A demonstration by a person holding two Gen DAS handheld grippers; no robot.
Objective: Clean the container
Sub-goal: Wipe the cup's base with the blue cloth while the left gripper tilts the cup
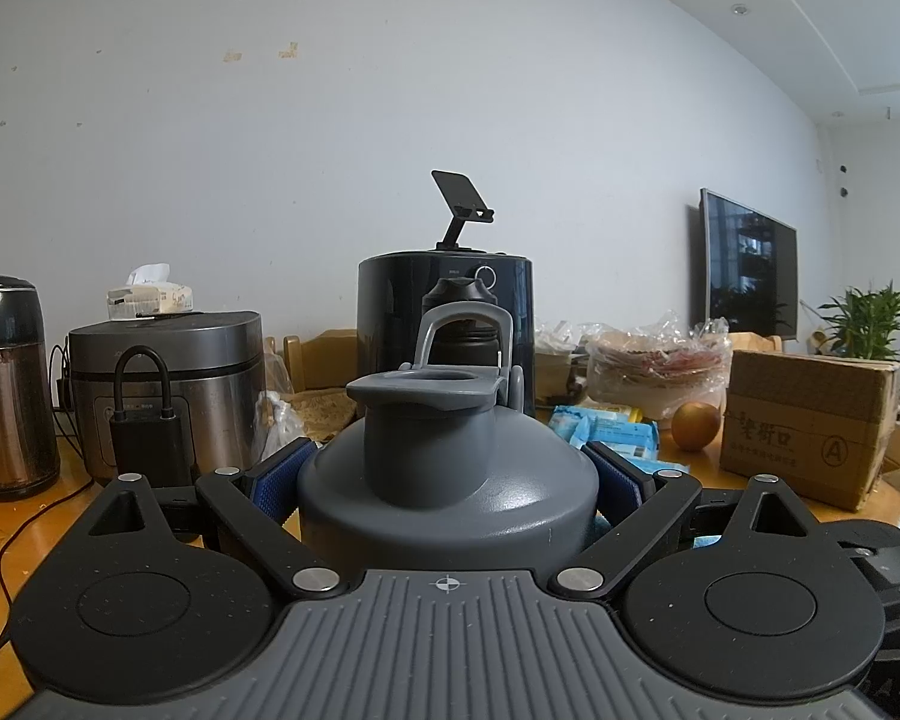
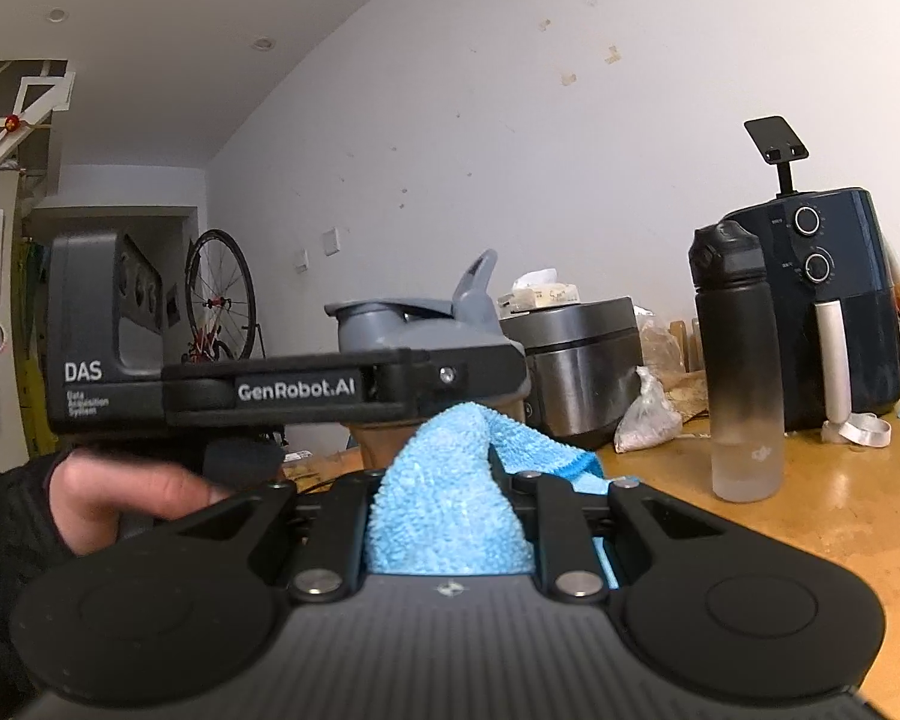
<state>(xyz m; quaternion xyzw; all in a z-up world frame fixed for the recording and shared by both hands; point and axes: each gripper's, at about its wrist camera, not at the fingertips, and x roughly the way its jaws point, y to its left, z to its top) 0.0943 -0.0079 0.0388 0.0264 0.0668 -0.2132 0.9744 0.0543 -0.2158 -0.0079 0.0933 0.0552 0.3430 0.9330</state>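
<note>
The grey plastic bottle-shaped container with its flip lid open [image 1: 447, 462] stands upright at the near edge of the wooden table [image 2: 810, 510], clamped at its shoulders by the left gripper [image 1: 448, 480]. The right gripper [image 2: 450, 480], level and just right of it, is closed on a fluffy light-blue microfibre cloth [image 2: 450, 498]. Risk: a hard wipe could twist the smooth, rounded container out of the pads. A hand [image 2: 120, 498] in a dark sleeve holds the left gripper level.

The left tool [image 1: 447, 480] points level, its blue pads [image 1: 279, 474] spread wide and pressing a grey bottle [image 1: 444, 480]. A bare hand [image 2: 120, 498] holds its grip. The right tool [image 2: 450, 480] is nearly closed, pinching a blue cloth [image 2: 450, 516].
</note>
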